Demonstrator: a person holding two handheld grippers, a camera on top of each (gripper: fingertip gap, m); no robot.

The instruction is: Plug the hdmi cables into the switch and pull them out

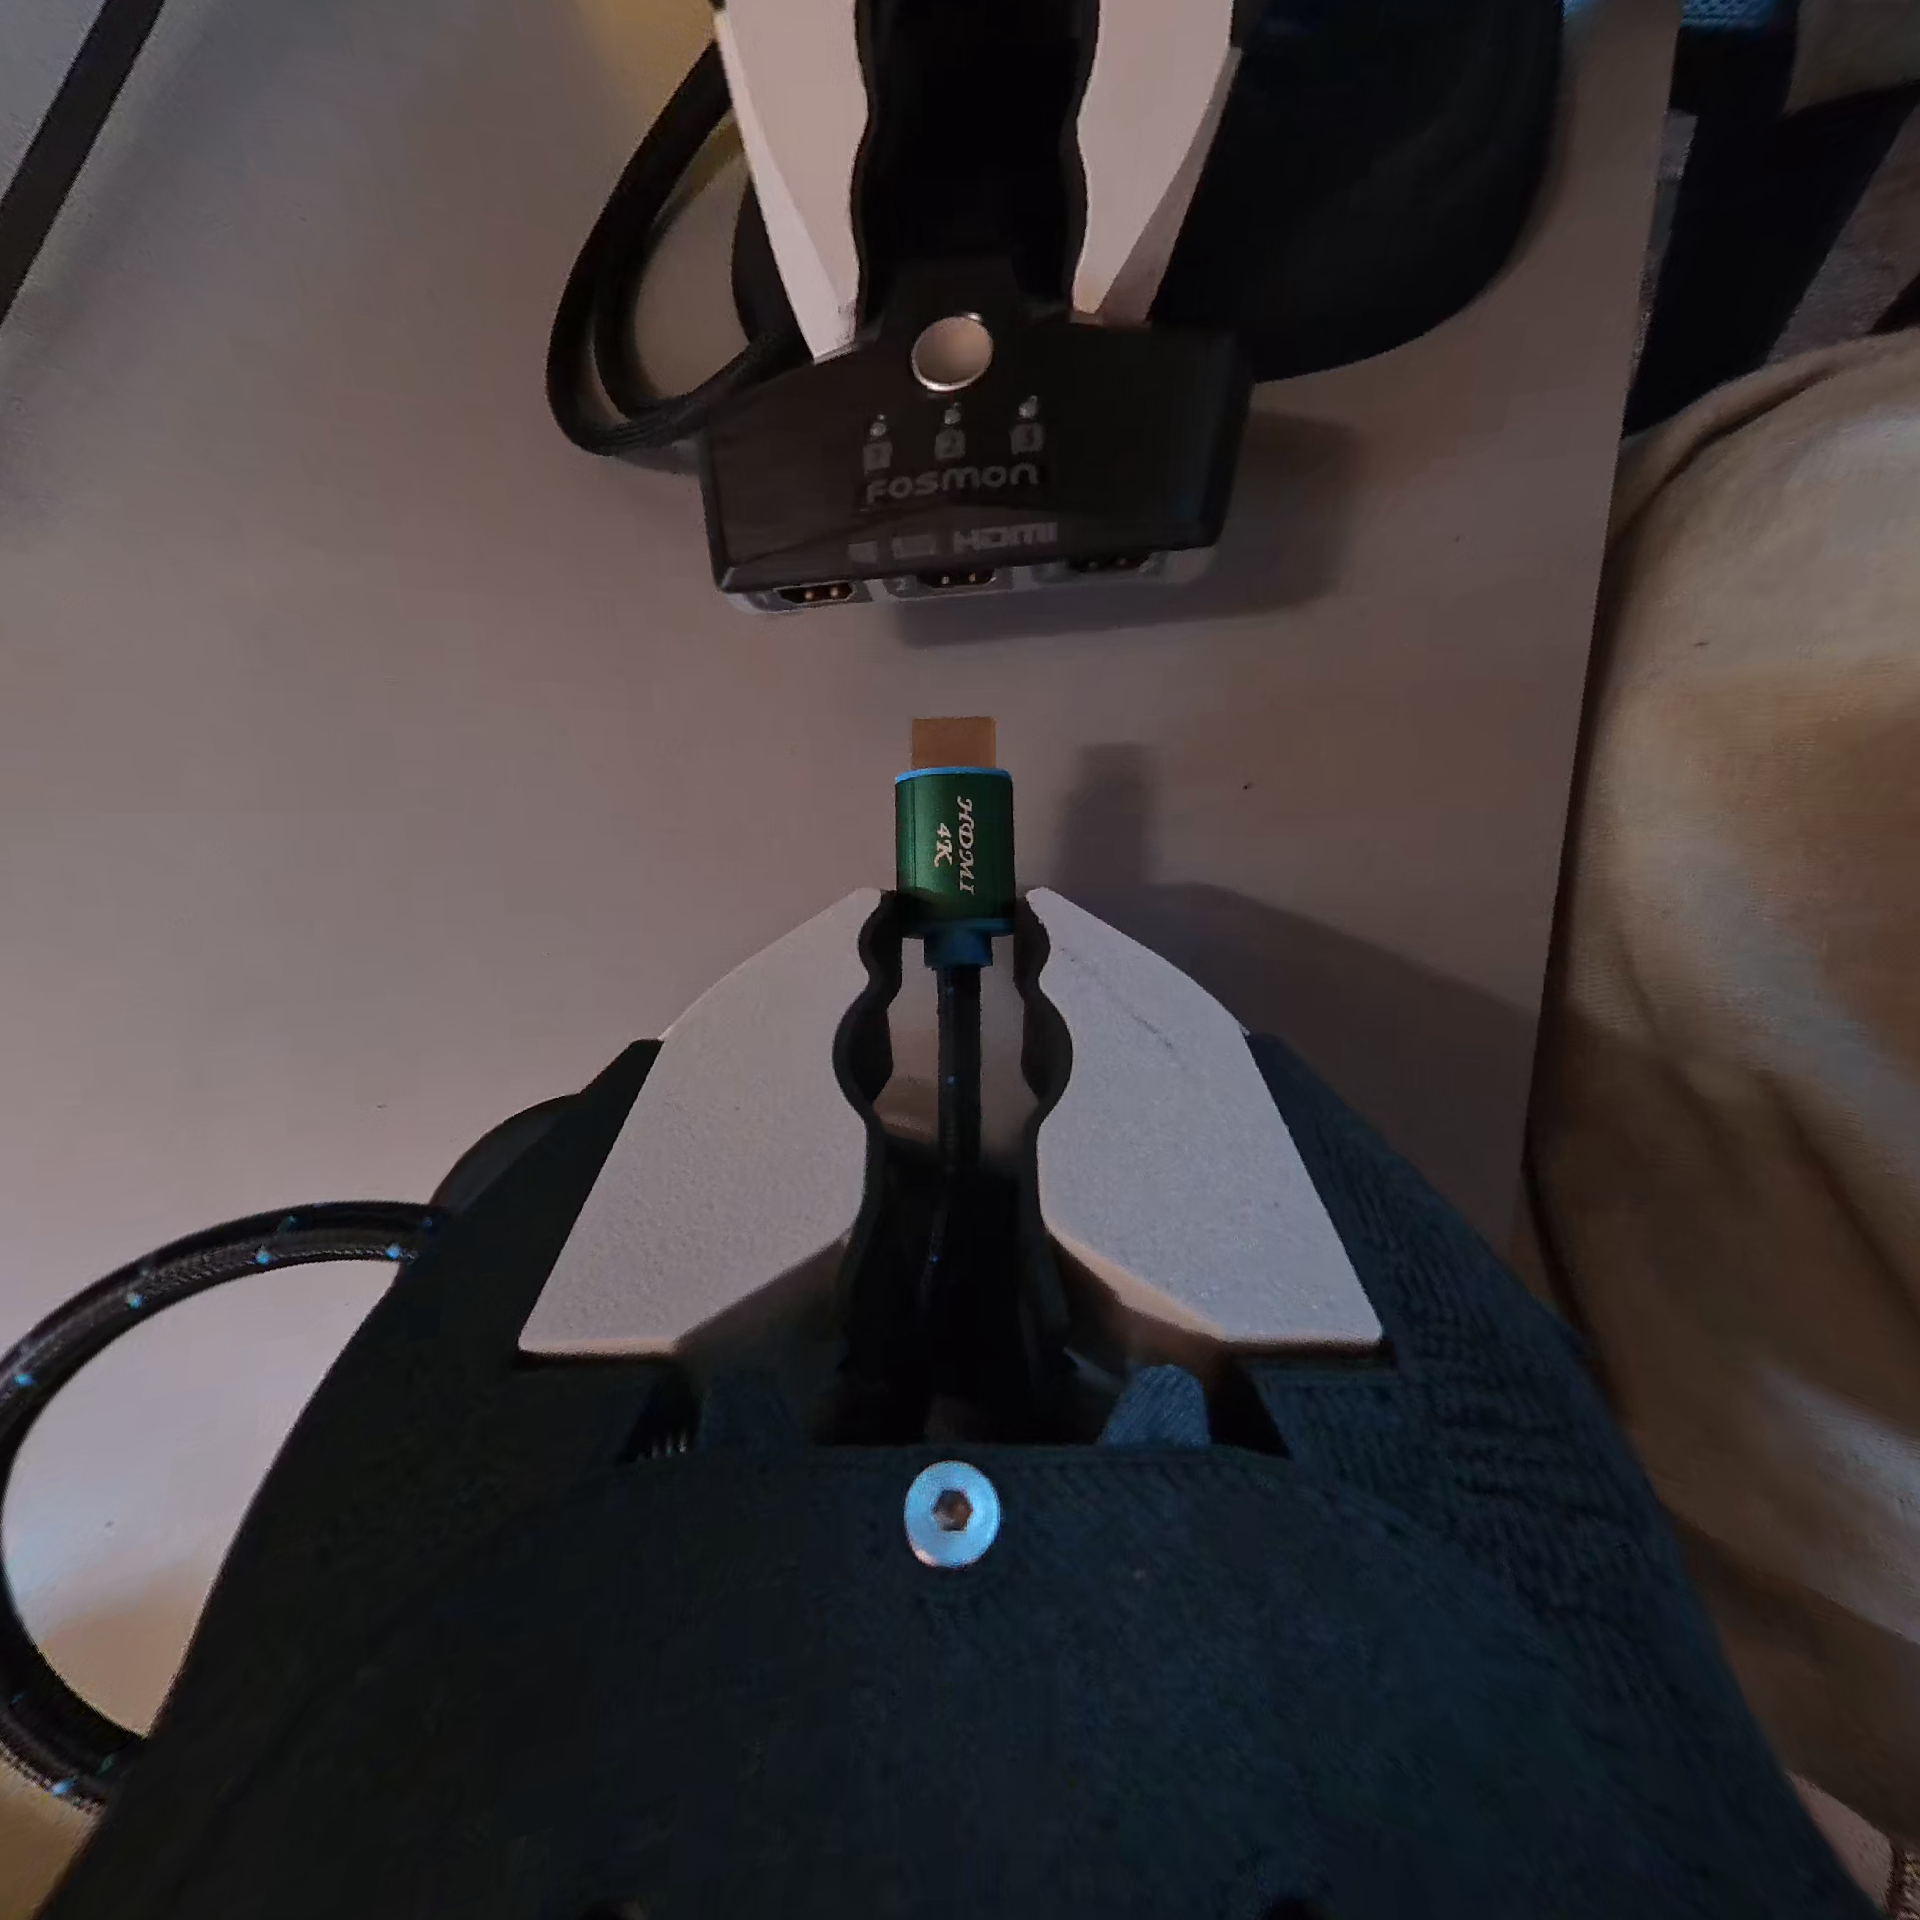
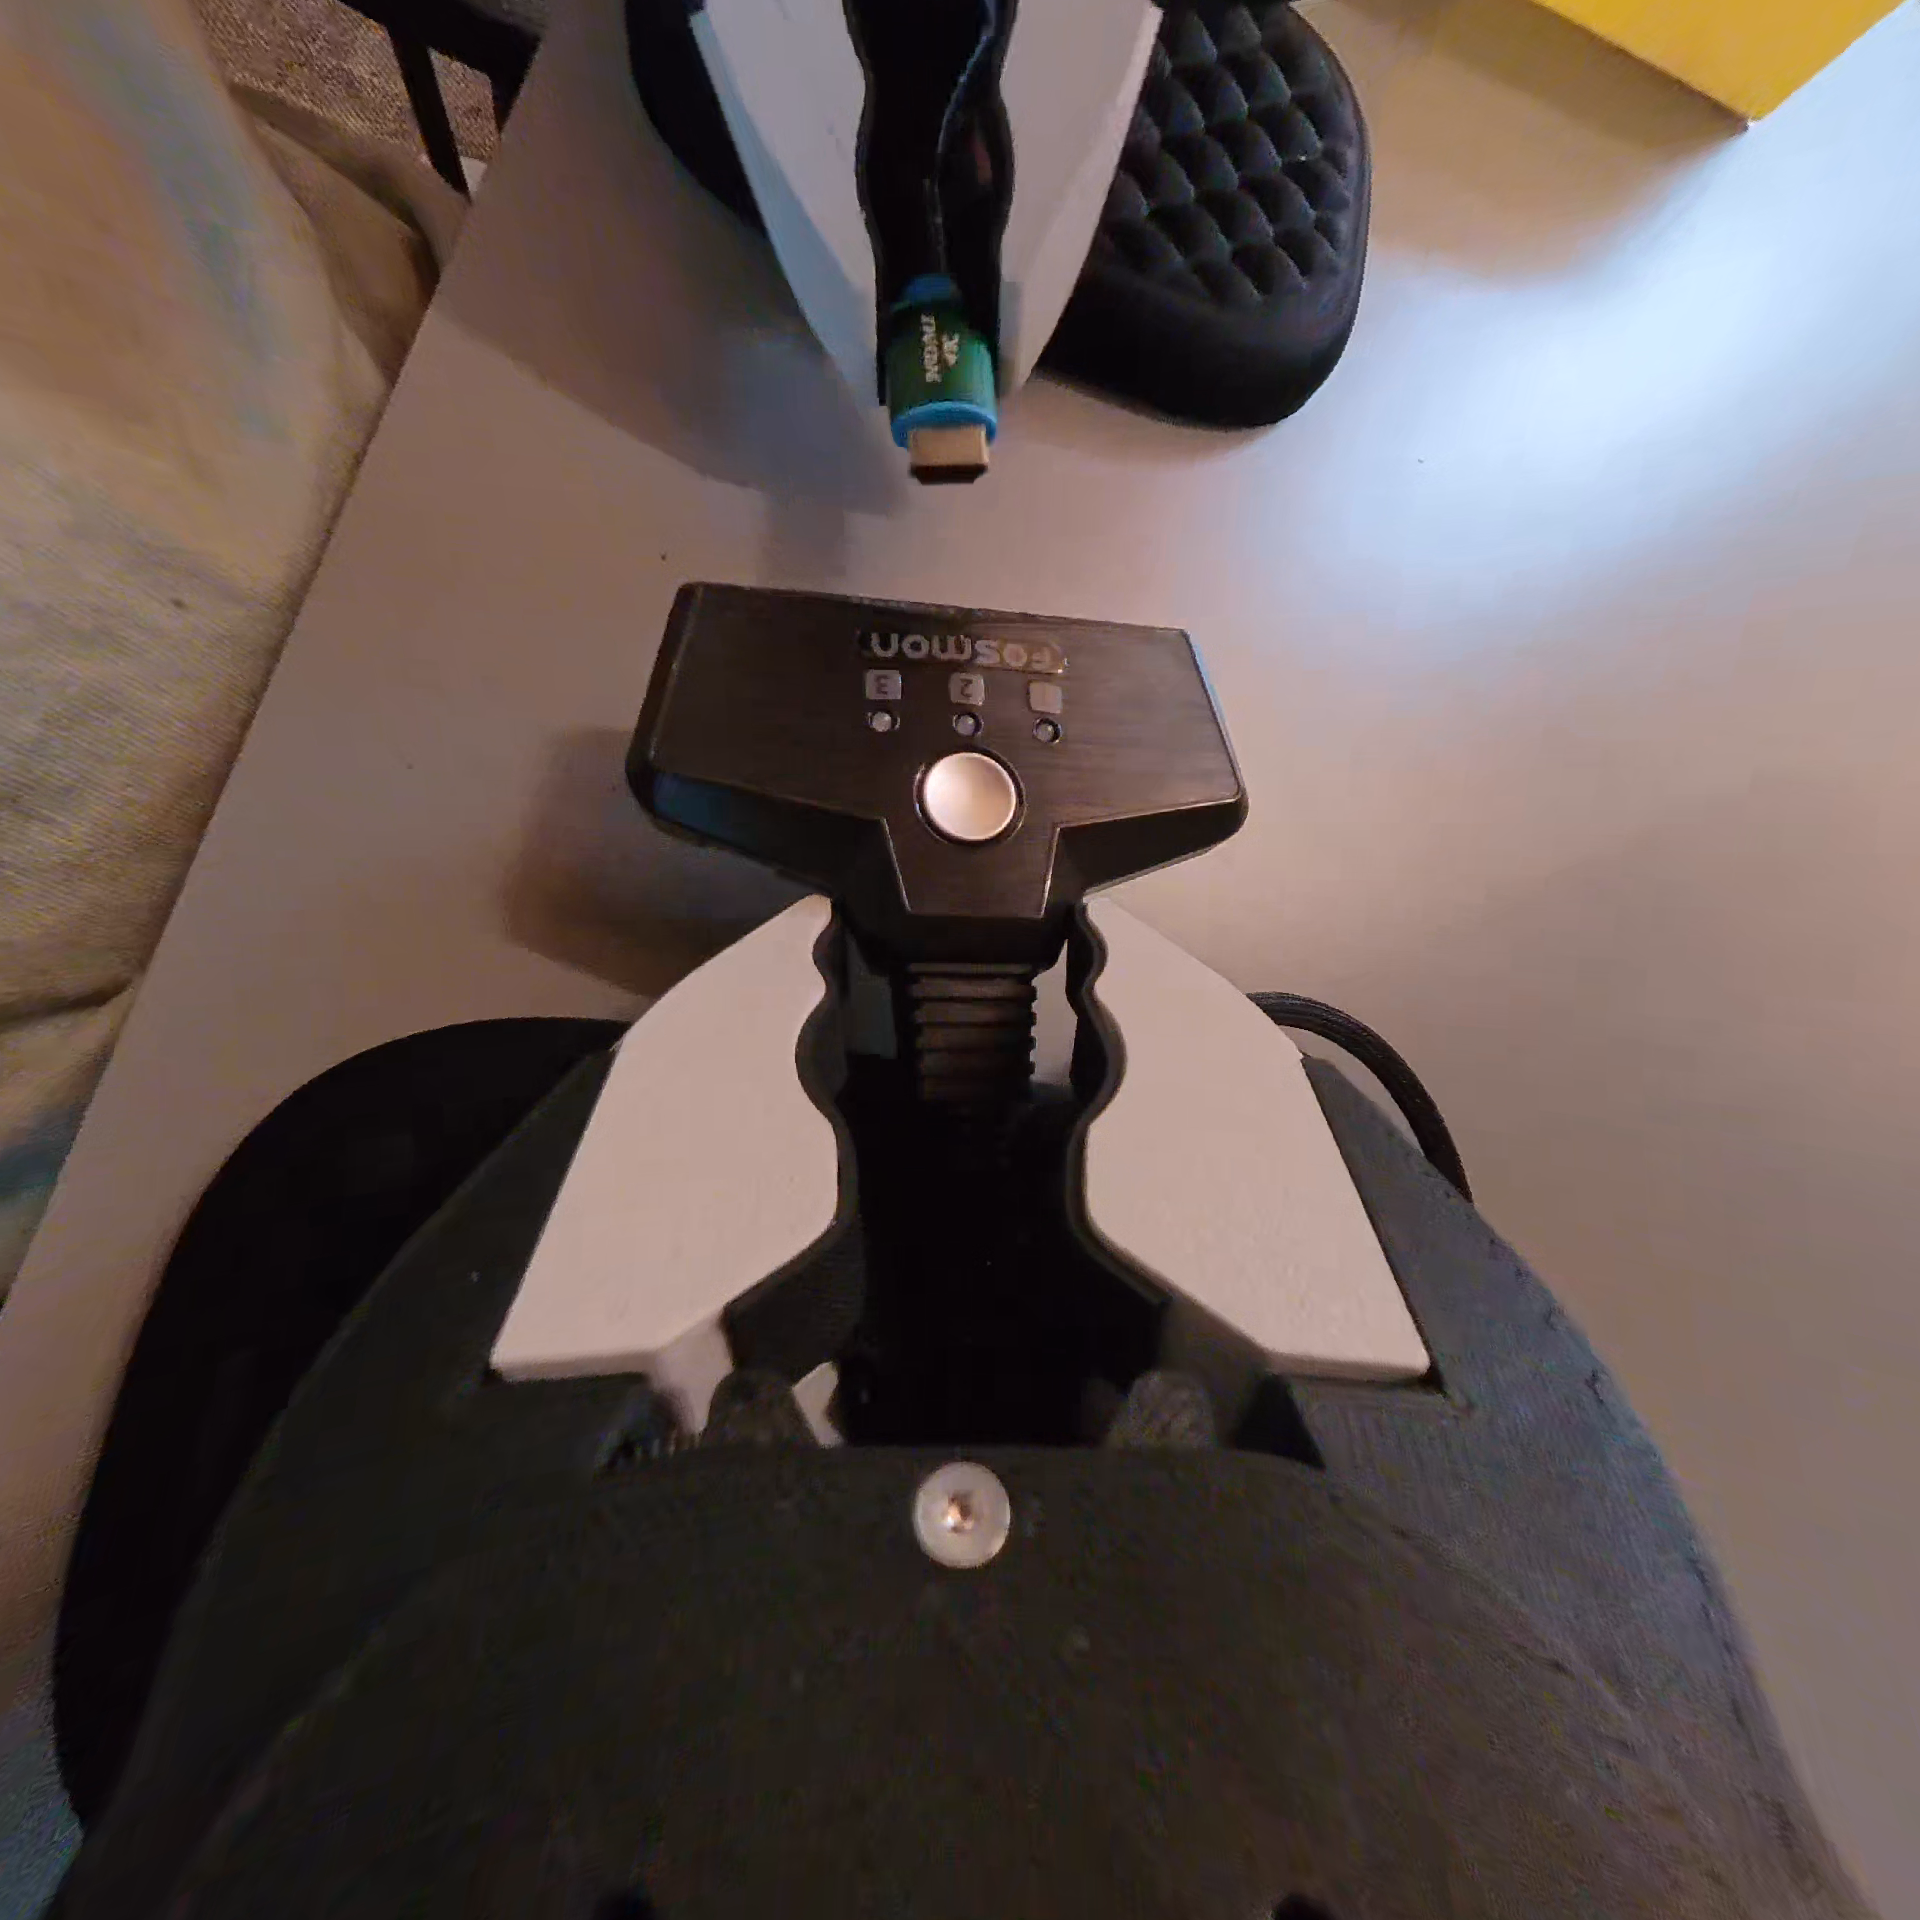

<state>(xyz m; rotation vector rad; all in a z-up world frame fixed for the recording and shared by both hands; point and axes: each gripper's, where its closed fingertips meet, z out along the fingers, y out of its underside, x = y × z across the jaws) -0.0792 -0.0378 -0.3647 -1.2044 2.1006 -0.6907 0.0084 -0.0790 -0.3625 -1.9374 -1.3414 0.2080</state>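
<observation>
My left gripper (image 1: pixel 953 906) is shut on the green HDMI plug (image 1: pixel 953 844), whose gold tip points at the black HDMI switch (image 1: pixel 966 488) a short gap ahead, in line with the middle port (image 1: pixel 953 579). All three ports face me and are empty. My right gripper (image 2: pixel 956 920) is shut on the switch's (image 2: pixel 940 717) narrow rear neck and holds it on the white table (image 2: pixel 1558 727). In the right wrist view the plug (image 2: pixel 938 390) and the left gripper (image 2: pixel 940 343) face me from beyond the switch. The right gripper (image 1: pixel 956 312) shows behind the switch in the left wrist view.
The plug's braided black cable (image 1: pixel 125 1309) loops at the lower left. The switch's own black cable (image 1: pixel 623 343) curls behind it. Beige fabric (image 1: pixel 1766 935) lies along the table's right edge. A yellow object (image 2: pixel 1662 42) sits at the far right corner. Left tips to right tips: about 11 cm.
</observation>
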